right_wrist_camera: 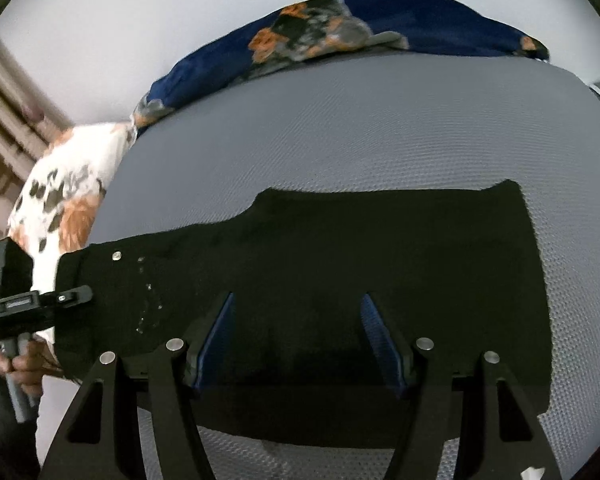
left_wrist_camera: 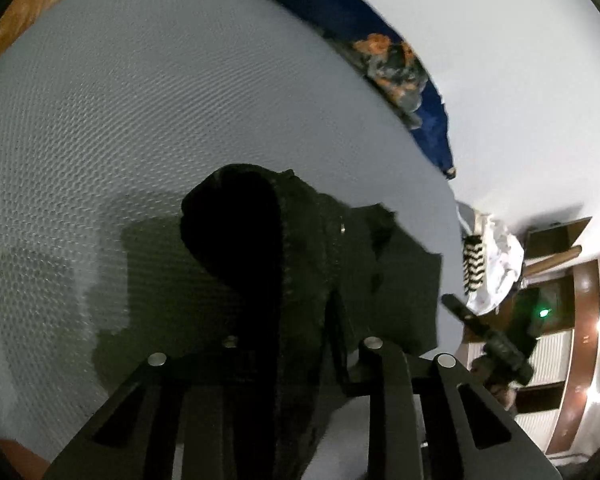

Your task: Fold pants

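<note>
The black pants [right_wrist_camera: 380, 240] lie mostly flat on the grey mesh mattress [right_wrist_camera: 340, 120], with the waist and its metal button at the left. My right gripper [right_wrist_camera: 298, 296] hovers over their middle, open, blue pads [right_wrist_camera: 216, 340] wide apart with only flat cloth beneath. At the left edge my left gripper [right_wrist_camera: 74, 294] bites the waist end, held by a hand [right_wrist_camera: 20, 364]. In the left wrist view the pants [left_wrist_camera: 340, 248] rise in a dark bunch out of my left gripper [left_wrist_camera: 300, 316], shut on them; the cloth hides its fingers. My right gripper [left_wrist_camera: 456, 306] shows at the right.
A blue floral pillow [right_wrist_camera: 320, 32] lies along the mattress's far edge against a white wall. A white and orange floral pillow [right_wrist_camera: 68, 184] sits at the left corner. Beyond the mattress edge are crumpled white cloth [left_wrist_camera: 496, 264] and wooden furniture [left_wrist_camera: 584, 320].
</note>
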`<state>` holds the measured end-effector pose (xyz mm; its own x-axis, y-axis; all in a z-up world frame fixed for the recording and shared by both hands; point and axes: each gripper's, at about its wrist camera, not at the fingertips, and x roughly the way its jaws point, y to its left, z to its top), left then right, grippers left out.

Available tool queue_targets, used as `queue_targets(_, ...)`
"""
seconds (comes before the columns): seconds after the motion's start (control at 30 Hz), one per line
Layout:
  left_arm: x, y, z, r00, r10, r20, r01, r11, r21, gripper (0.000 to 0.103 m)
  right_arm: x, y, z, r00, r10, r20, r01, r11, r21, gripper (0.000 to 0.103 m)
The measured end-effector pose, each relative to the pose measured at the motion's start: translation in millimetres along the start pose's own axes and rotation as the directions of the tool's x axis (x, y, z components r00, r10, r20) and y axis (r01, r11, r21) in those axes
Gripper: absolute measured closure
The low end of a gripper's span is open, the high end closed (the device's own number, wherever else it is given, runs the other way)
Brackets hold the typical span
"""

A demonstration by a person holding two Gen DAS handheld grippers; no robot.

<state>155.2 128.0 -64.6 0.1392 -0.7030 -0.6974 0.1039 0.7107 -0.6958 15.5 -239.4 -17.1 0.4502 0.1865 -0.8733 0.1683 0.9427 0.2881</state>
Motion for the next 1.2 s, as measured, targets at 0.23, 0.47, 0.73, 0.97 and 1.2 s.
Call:
queue_targets(0.23, 4.4, -70.5, -4.0, 0.997, -0.05, 0.066, 0.053, 0.998, -0.045, 0.079, -16.0, -42.3, -0.4, 0.998, 0.034, 0.044, -0.038, 0.995, 0.091, 0.041)
queue_targets(0.47, 44.5, -153.2, -7.3, 0.998, -0.047, 0.048, 0.045, 0.998, 0.048, 0.08, -40.4, -94.5, -2.5, 0.994, 0.043, 0.1, -0.059, 0.986, 0.159, 0.041)
queue_targets(0.73, 124.3, -221.4, -15.6, 0.999, 0.05, -0.017, -0.046, 0.985, 0.165, 0.08, -60.4, -153.0, -11.4, 0.989, 0.027, 0.145, -0.061, 0.97, 0.236, 0.04)
queue_targets(0.97, 189.5, -236.6, -30.9, 0.985, 0.169, -0.037, -0.157, 0.962, 0.223, 0.08, -57.1, -186.0, -25.6, 0.983, 0.059, 0.176, -0.116, 0.936, 0.331, 0.039)
queue_targets(1.2, 215.9, -242.5, -42.4, 0.967, 0.254, -0.017, -0.24, 0.931, 0.277, 0.076, -49.7, -185.5, -28.5, 0.986, 0.042, 0.161, -0.089, 0.951, 0.296, 0.039)
